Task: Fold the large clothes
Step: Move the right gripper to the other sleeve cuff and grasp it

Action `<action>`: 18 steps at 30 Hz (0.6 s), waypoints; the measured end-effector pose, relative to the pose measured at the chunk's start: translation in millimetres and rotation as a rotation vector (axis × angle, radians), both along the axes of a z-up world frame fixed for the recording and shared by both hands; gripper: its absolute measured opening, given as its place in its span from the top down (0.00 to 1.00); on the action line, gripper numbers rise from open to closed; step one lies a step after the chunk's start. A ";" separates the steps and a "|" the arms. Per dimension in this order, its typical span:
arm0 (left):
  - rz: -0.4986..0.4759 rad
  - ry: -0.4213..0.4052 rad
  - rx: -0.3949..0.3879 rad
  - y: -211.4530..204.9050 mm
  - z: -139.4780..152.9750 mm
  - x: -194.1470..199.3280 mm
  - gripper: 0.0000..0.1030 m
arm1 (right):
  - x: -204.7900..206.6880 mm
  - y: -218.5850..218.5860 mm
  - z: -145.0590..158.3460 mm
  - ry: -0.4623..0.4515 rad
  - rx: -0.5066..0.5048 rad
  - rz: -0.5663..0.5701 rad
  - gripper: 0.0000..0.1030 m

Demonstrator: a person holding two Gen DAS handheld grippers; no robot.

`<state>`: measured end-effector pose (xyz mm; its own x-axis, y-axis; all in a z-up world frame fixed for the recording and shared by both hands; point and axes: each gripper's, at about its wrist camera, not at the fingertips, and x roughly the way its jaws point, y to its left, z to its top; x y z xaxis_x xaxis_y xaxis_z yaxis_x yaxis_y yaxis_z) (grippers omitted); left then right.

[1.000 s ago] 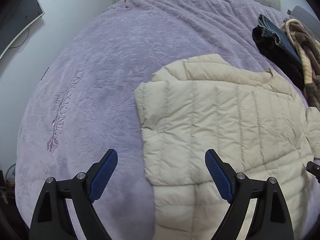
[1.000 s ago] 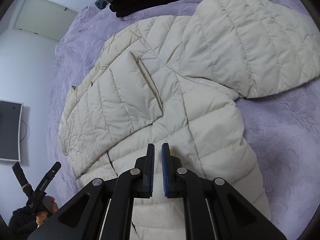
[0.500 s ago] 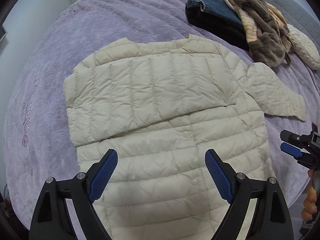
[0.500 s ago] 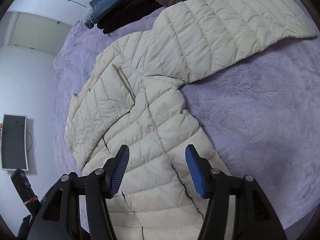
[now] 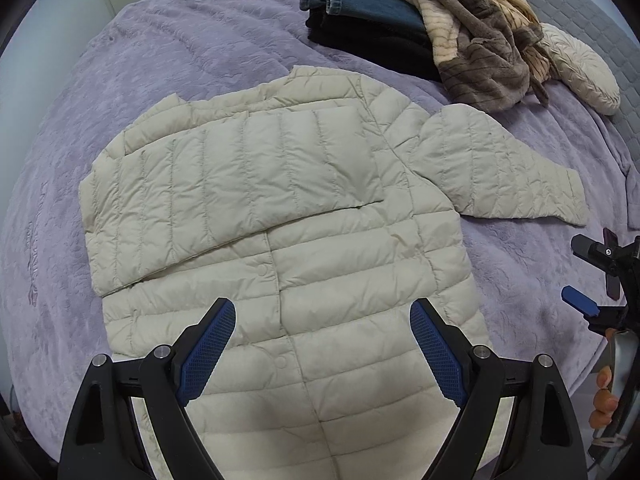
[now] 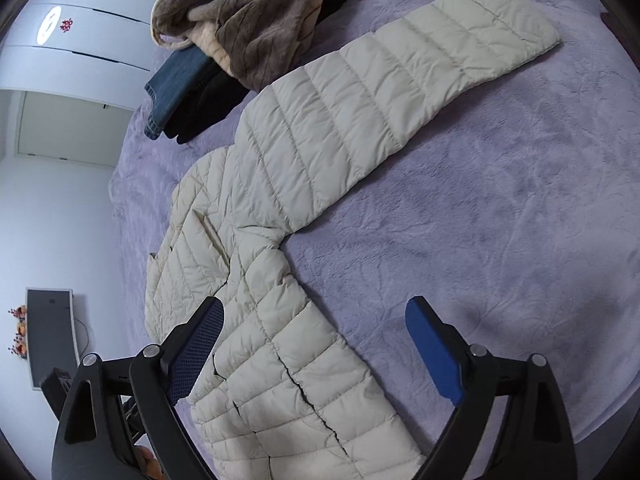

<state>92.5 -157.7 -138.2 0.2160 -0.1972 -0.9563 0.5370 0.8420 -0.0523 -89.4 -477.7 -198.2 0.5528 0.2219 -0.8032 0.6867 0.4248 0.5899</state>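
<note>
Since a moment ago, both cameras are sitting farther back, and the right gripper [image 6: 316,348], nearly closed a second ago, is gaping wide, holding nothing. Likewise the left gripper [image 5: 322,354] is hanging wide open and empty above the jacket [image 5: 288,264], which is lying mid-frame on the bedspread [image 5: 180,40], one sleeve [image 5: 224,184] folded across, the other sleeve [image 6: 384,100] stretching toward the upper right.

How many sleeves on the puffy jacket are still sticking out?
1. The right sleeve sticks out sideways on the purple blanket. The other sleeve is folded across the jacket chest.
</note>
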 end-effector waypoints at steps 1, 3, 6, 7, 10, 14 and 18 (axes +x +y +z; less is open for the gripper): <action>-0.003 0.002 0.002 -4.3 -0.3 -2.0 0.13 | -2.1 -3.5 -1.4 -0.005 -0.003 -0.008 0.00; -0.009 0.005 0.009 -13.0 -2.0 -5.1 0.13 | -6.8 -12.8 -5.0 -0.008 -0.001 -0.030 0.00; -0.016 0.010 0.022 -25.0 -5.8 -9.1 0.13 | -14.0 -28.5 -12.7 0.013 0.012 -0.069 0.00; -0.019 0.011 0.025 -28.9 -6.8 -10.4 0.13 | -16.4 -34.4 -16.4 0.027 0.022 -0.080 0.00; -0.021 0.015 0.034 -39.8 -9.5 -13.2 0.13 | -24.0 -56.1 -30.8 0.054 0.070 -0.132 0.00; -0.022 0.022 0.043 -50.4 -12.8 -15.2 0.13 | -33.5 -87.4 -51.1 0.044 0.149 -0.225 0.00; -0.028 0.020 0.058 -59.5 -16.6 -17.4 0.13 | -34.2 -118.1 -66.9 -0.013 0.196 -0.306 0.00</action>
